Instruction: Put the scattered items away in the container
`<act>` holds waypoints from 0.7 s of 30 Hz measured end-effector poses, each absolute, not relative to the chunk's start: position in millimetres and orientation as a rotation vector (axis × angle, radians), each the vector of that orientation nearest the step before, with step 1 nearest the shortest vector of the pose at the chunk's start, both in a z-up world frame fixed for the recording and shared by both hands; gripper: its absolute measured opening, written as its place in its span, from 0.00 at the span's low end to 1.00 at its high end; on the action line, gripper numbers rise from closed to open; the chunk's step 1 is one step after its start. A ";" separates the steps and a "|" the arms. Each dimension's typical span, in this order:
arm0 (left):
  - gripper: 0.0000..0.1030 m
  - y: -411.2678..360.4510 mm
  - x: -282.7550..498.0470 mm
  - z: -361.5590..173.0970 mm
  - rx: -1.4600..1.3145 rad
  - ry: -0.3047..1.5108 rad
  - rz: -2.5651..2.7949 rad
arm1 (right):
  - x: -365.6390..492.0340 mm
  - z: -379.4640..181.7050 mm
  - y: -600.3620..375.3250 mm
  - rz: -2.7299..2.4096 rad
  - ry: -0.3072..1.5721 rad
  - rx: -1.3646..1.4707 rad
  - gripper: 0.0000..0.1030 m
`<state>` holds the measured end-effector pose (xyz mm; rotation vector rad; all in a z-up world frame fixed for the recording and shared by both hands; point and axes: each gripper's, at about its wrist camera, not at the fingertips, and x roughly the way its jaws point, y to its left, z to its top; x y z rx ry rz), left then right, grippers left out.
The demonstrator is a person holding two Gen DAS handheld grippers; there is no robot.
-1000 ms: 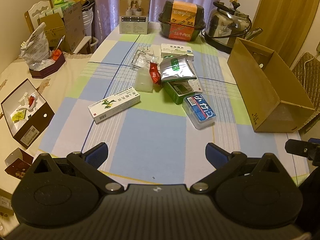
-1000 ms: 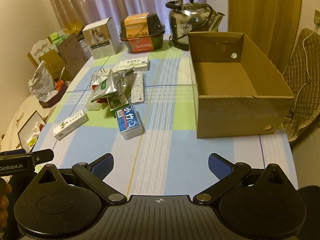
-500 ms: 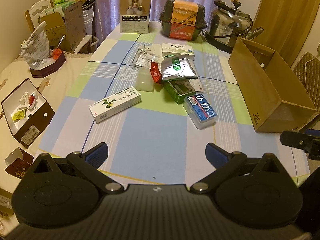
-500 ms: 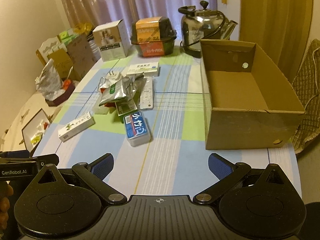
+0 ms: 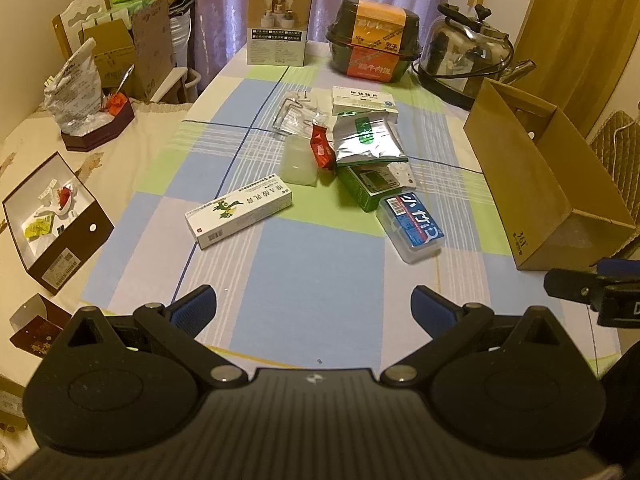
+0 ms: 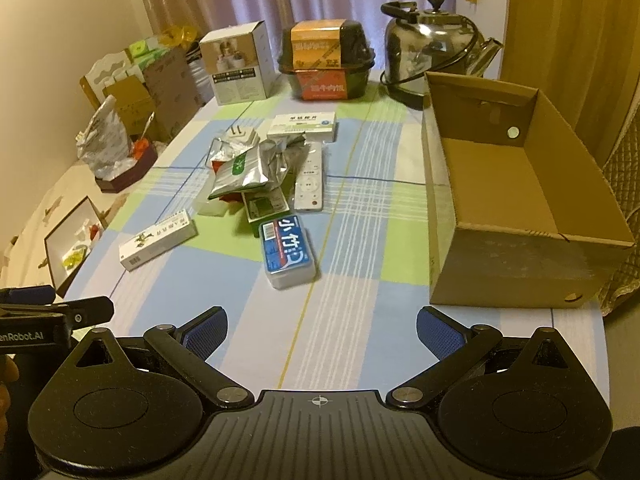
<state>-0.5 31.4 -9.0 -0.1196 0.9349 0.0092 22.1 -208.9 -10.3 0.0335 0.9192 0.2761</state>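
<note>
An empty cardboard box [image 6: 516, 196] [image 5: 532, 176] stands at the table's right side. Scattered at mid-table lie a long white medicine box [image 5: 239, 214] [image 6: 158, 239], a blue-labelled clear case [image 5: 414, 227] [image 6: 287, 251], a green box [image 5: 366, 185], a silver foil pouch [image 5: 367, 137] [image 6: 248, 168], a red sachet [image 5: 322, 148], a translucent tub [image 5: 298, 160], a white remote [image 6: 310, 178] and a white flat box [image 5: 364, 101] [image 6: 303, 126]. My left gripper [image 5: 314, 306] and right gripper [image 6: 322, 330] both hover open and empty over the near table edge.
At the table's far end stand a white carton [image 5: 278, 24], a black-and-orange food tub [image 5: 374, 56] and a steel kettle [image 6: 434, 50]. Left of the table sit open brown boxes [image 5: 56, 220] and a bag [image 5: 74, 90]. A quilted chair [image 5: 618, 140] is behind the cardboard box.
Both grippers have drifted slightly forward toward the items, the right one also shifting left. Nothing on the table has moved and both stay open.
</note>
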 end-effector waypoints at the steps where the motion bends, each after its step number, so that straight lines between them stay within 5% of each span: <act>1: 0.99 32.8 0.2 -9.6 -0.124 0.938 0.007 | 23.0 -11.0 -207.7 0.277 0.922 0.031 1.00; 21: 0.99 55.6 30.3 -24.5 -0.068 0.950 0.000 | 53.6 -40.7 -176.2 0.307 0.976 -0.033 1.00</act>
